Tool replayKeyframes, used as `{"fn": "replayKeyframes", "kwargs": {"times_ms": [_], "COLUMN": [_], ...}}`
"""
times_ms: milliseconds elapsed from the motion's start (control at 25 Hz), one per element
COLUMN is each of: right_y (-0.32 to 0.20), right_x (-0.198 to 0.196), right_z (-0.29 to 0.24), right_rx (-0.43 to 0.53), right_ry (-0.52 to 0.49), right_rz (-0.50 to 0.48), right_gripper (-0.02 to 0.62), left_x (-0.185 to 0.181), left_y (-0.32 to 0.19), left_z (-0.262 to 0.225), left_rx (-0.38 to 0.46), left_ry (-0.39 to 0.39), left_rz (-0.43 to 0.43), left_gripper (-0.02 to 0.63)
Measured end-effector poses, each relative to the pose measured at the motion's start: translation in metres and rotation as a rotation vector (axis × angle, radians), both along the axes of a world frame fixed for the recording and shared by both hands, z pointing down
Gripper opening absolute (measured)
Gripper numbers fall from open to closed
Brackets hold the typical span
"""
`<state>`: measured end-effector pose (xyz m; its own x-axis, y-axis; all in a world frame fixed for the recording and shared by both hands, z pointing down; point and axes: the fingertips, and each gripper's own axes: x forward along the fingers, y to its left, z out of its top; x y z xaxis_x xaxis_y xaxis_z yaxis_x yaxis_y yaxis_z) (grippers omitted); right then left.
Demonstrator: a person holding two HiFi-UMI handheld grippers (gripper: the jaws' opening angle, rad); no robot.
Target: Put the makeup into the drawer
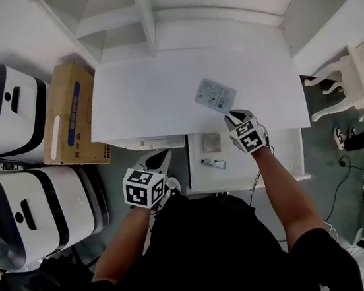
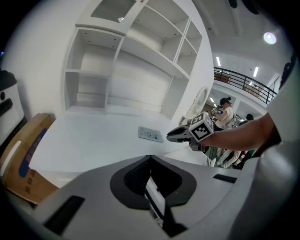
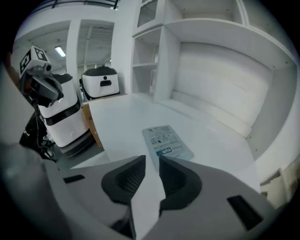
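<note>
Closest to me, low and centre-left in the head view, my left gripper point(image 1: 159, 158) sits just in front of the desk's front edge. Its jaws are pressed tip to tip with nothing gripped, and its own view shows the tips meeting. Just right of it the open drawer point(image 1: 236, 175) juts from under the white desk point(image 1: 149, 99); a small square item point(image 1: 211, 143) and a little tube point(image 1: 214, 164) lie inside. Above the drawer's back edge, my right gripper point(image 1: 233, 116) points at the desk top, its jaws parted by a narrow slit and empty. Right at those tips, centre right of the frame, the flat makeup packet point(image 1: 215, 94) lies on the desk — whether the tips touch it I cannot tell. Further left a cardboard box point(image 1: 70, 116) stands beside the desk, and white shelving point(image 1: 145, 13) runs along the top of the frame.
</note>
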<state>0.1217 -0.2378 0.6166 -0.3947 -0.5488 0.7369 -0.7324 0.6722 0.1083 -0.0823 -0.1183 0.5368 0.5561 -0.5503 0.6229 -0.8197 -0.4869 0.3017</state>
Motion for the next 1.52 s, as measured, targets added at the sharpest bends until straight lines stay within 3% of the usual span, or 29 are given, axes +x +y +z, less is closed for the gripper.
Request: {"fn": "replayKeyframes", "kwargs": {"times_ms": [80, 240, 520, 720, 1000, 1080, 1520], "right_y": [-0.019, -0.053, -0.074, -0.076, -0.074, -0.072, -0.069], "right_x": [0.000, 0.002, 0.003, 0.005, 0.004, 0.003, 0.004], "right_z": [0.013, 0.036, 0.052, 0.054, 0.053, 0.053, 0.050], "right_rx": [-0.020, -0.062, -0.174, -0.235, -0.251, -0.244, -0.236], "right_ry": [0.052, 0.100, 0.022, -0.014, -0.007, 0.000, -0.052], "right_rz": [-0.037, -0.052, 0.011, 0.029, 0.051, 0.050, 0.111], "right_gripper": [0.137, 0.166, 0.202, 0.206, 0.185, 0.061, 0.048], "left_x": [-0.006, -0.021, -0.042, -0.039, -0.030, -0.029, -0.023], "left_y": [0.000, 0.002, 0.008, 0.005, 0.001, 0.002, 0.004], "left_z": [-0.001, 0.001, 0.007, 0.010, 0.008, 0.008, 0.006], "left_rx": [0.003, -0.005, -0.040, -0.048, -0.041, -0.041, -0.033], "left_ry": [-0.006, -0.017, -0.020, -0.017, -0.010, -0.009, -0.009], "left_rz": [-0.022, -0.068, -0.147, -0.149, -0.124, -0.119, -0.089], "left_gripper": [0.009, 0.009, 0.009, 0.009, 0.009, 0.009, 0.009]}}
